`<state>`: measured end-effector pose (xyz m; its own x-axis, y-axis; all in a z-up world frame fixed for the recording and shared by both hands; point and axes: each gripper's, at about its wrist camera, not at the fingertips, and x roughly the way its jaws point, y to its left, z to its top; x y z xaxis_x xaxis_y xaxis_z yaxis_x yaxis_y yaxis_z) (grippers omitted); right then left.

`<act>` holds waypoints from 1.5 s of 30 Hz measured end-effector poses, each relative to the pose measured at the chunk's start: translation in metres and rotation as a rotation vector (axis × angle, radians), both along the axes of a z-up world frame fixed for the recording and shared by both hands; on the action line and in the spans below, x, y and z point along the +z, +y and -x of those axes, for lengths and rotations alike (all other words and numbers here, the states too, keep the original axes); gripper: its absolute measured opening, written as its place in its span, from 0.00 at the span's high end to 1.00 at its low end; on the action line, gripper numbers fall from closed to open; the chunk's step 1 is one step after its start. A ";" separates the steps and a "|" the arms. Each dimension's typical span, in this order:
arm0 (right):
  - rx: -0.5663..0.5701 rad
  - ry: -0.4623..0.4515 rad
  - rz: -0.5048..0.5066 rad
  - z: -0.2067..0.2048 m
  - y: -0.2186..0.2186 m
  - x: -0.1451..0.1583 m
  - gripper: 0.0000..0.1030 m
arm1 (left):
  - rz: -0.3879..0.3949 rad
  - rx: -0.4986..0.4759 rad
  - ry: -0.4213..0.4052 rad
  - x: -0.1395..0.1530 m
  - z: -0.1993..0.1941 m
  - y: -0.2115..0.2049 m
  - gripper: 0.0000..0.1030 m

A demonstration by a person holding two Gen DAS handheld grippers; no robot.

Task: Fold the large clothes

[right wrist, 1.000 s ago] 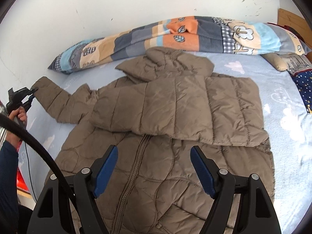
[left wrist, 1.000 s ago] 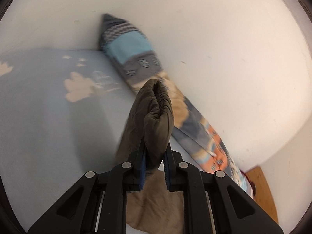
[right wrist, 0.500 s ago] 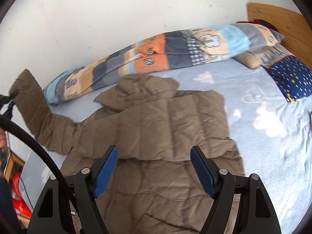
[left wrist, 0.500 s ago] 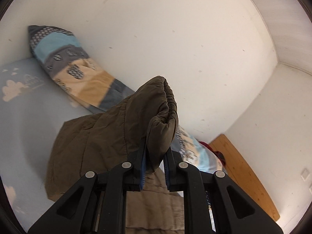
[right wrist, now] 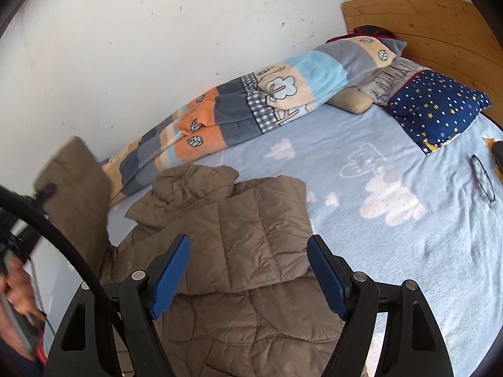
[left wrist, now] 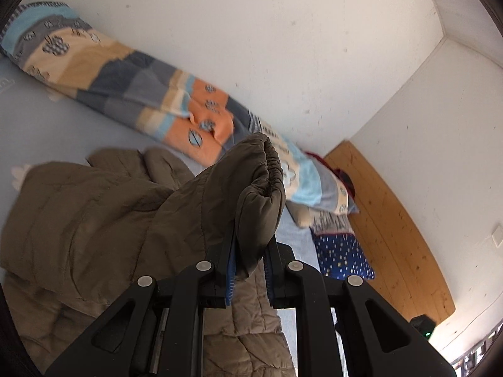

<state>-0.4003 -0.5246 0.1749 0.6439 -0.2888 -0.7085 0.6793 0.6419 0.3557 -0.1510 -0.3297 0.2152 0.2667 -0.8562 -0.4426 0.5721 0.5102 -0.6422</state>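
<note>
Jacket (right wrist: pixel 239 238) cuff (left wrist: pixel 261 185) pinched in left gripper (left wrist: pixel 250 270), patchwork blanket (right wrist: pixel 251 103) beside – glasses (right wrist: pixel 482 177) apart

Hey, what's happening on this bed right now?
A person is folding a brown quilted puffer jacket spread on the light blue cloud-print blanket. The left gripper is shut on the jacket's elasticated sleeve cuff, holding that sleeve up over the jacket body. The other sleeve already lies folded across the chest. The right gripper hangs open above the jacket, holding nothing.
</note>
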 end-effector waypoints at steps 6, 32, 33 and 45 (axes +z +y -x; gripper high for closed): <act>-0.046 -0.018 0.001 0.014 -0.013 0.005 0.21 | -0.122 -0.049 0.061 -0.066 0.017 -0.061 0.86; -0.056 -0.006 -0.021 0.013 -0.019 -0.006 0.21 | -0.346 -0.197 -0.021 -0.107 0.077 -0.078 0.30; -0.059 -0.006 -0.019 0.013 -0.019 -0.006 0.21 | -0.355 -0.186 -0.049 -0.101 0.076 -0.073 0.30; 0.086 -0.162 -0.472 -0.025 -0.025 -0.075 0.32 | -0.444 0.083 -0.087 -0.075 -0.007 0.082 0.30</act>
